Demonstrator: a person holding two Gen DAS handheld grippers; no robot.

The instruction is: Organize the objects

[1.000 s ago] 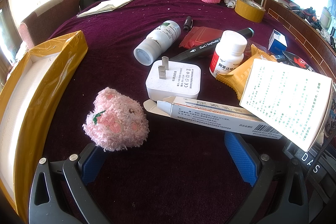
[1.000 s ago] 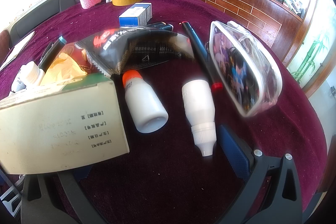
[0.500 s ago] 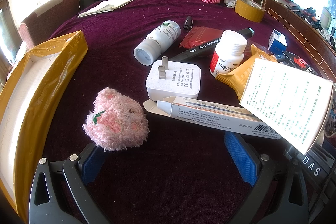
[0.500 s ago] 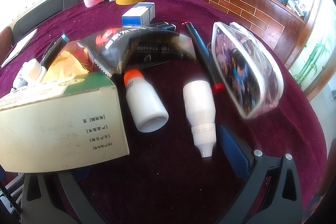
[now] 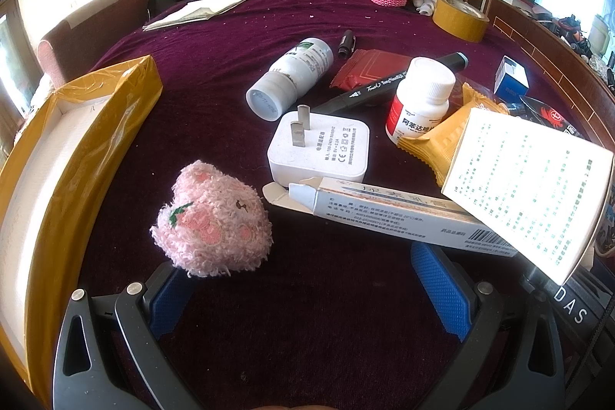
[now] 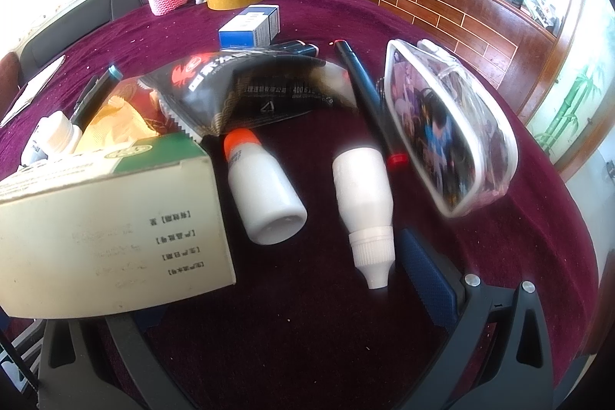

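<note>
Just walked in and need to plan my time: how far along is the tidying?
Barely begun. Done: nothing visible; the yellow-taped box shows no items inside. In hand: both the left hand-held gripper and the right hand-held gripper are open, holding nothing. Left: pink plush, white charger and bottles remain scattered.

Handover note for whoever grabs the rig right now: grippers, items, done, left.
Left gripper: open, empty, low over the cloth just behind the pink plush toy.
Right gripper: holds the green-and-white box at its left finger; jaws look wide, so the grip is unclear.
Yellow tray at far left shows nothing inside.
Charger, bottles, markers, packets lie loose.
Done: nothing visibly sorted. Left: everything.
</note>
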